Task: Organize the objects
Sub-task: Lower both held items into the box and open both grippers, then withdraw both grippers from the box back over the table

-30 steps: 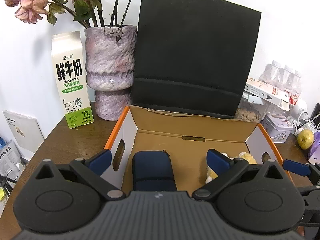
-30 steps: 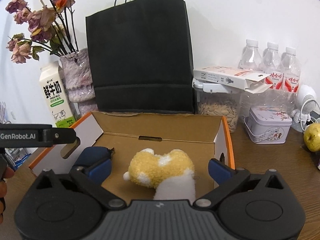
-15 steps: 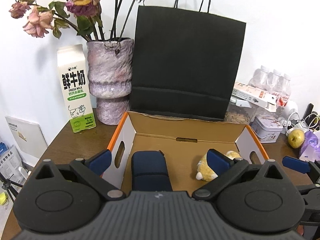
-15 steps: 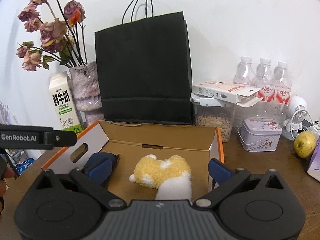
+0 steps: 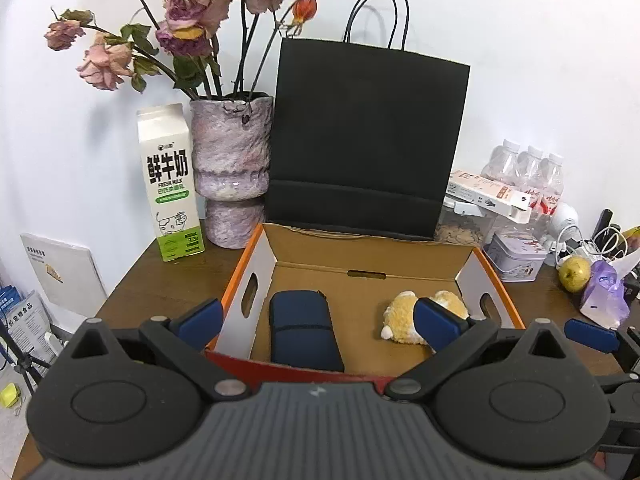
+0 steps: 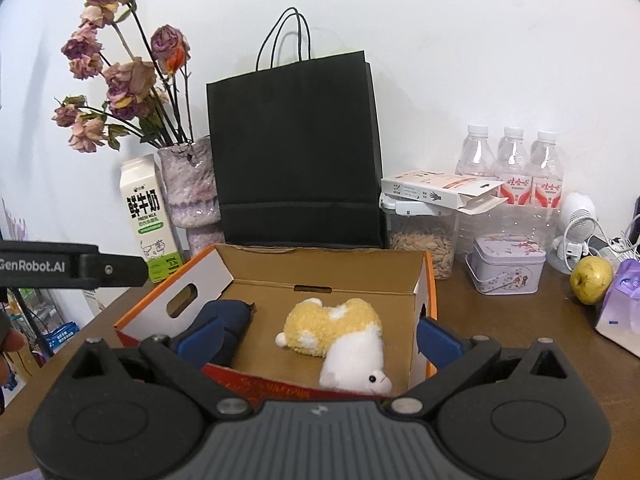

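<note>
An open cardboard box (image 5: 256, 280) (image 6: 224, 268) with orange edges sits on the wooden table. Inside lie a dark blue pouch (image 5: 302, 326) (image 6: 230, 316) on the left and a yellow-and-white plush toy (image 5: 404, 322) (image 6: 336, 330) on the right. My left gripper (image 5: 316, 320) hangs open above the box's near wall, with nothing between its fingers. My right gripper (image 6: 318, 338) is likewise open and empty, above the near wall in front of the plush. The right gripper's blue fingertip (image 5: 592, 334) shows at the right of the left wrist view.
Behind the box stand a black paper bag (image 5: 368, 140) (image 6: 296, 152), a vase of dried roses (image 5: 232, 172) and a milk carton (image 5: 170, 184). Right of the box are a seed jar (image 6: 420, 236), water bottles (image 6: 512, 168), a tin (image 6: 508, 264), an apple (image 6: 592, 280) and a purple packet (image 6: 624, 308).
Both grippers have pulled back and risen away from the box; the red near wall now shows. Pouch and plush lie where they were.
</note>
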